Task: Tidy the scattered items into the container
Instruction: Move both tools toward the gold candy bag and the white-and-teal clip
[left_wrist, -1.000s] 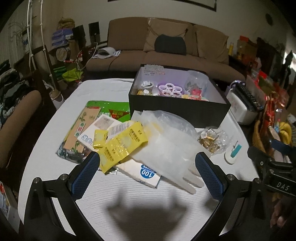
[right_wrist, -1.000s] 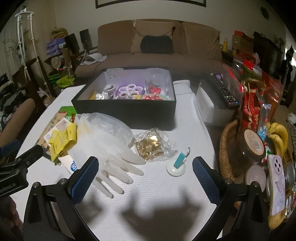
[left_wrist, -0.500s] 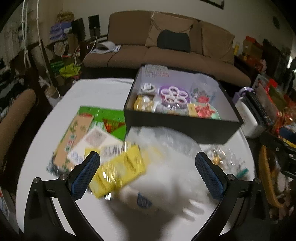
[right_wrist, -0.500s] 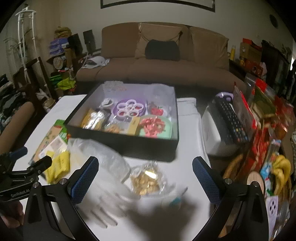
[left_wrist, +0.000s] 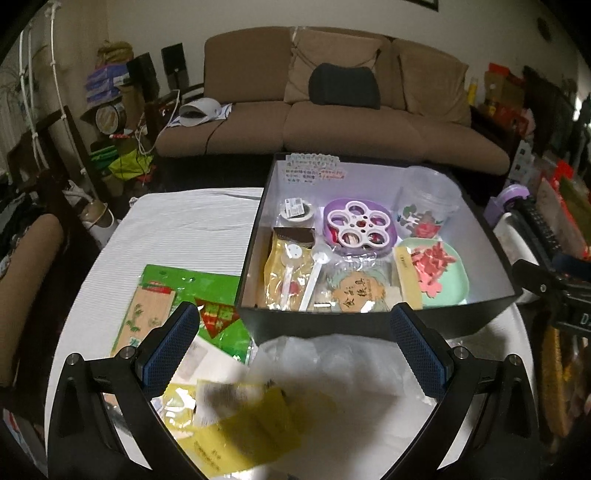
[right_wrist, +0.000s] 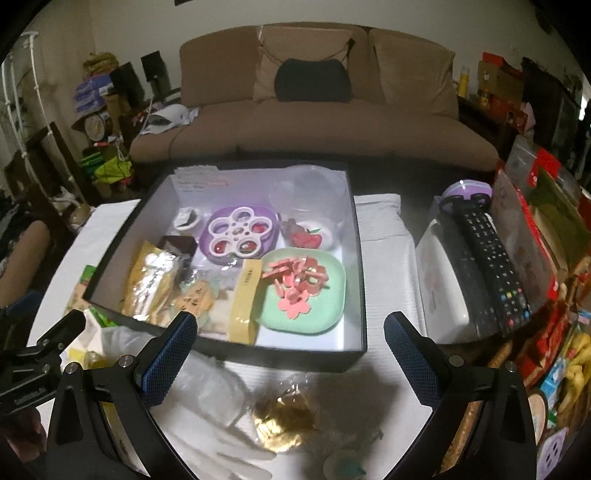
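A black box (left_wrist: 325, 326) (right_wrist: 284, 354) with a white inside stands on the white table and holds a purple flower tray (left_wrist: 356, 226) (right_wrist: 240, 230), a green plate (left_wrist: 443, 273) (right_wrist: 306, 291), snack packets and a clear cup. In front of it lie a clear plastic bag (left_wrist: 332, 354) (right_wrist: 218, 384), yellow packets (left_wrist: 243, 424), a green packet (left_wrist: 177, 306) and a small bag of gold pieces (right_wrist: 284, 413). My left gripper (left_wrist: 295, 347) hangs open above the plastic bag. Above the gold bag, my right gripper (right_wrist: 290, 350) is open and holds nothing.
A white case with a black remote (right_wrist: 487, 266) sits right of the box. A wicker basket of snacks (right_wrist: 554, 387) crowds the right edge. A brown sofa (left_wrist: 332, 122) stands behind the table. Bare tablecloth (left_wrist: 184, 229) lies left of the box.
Both grippers have risen and moved forward toward the box, so its contents now show from above. The items on the table have not moved.
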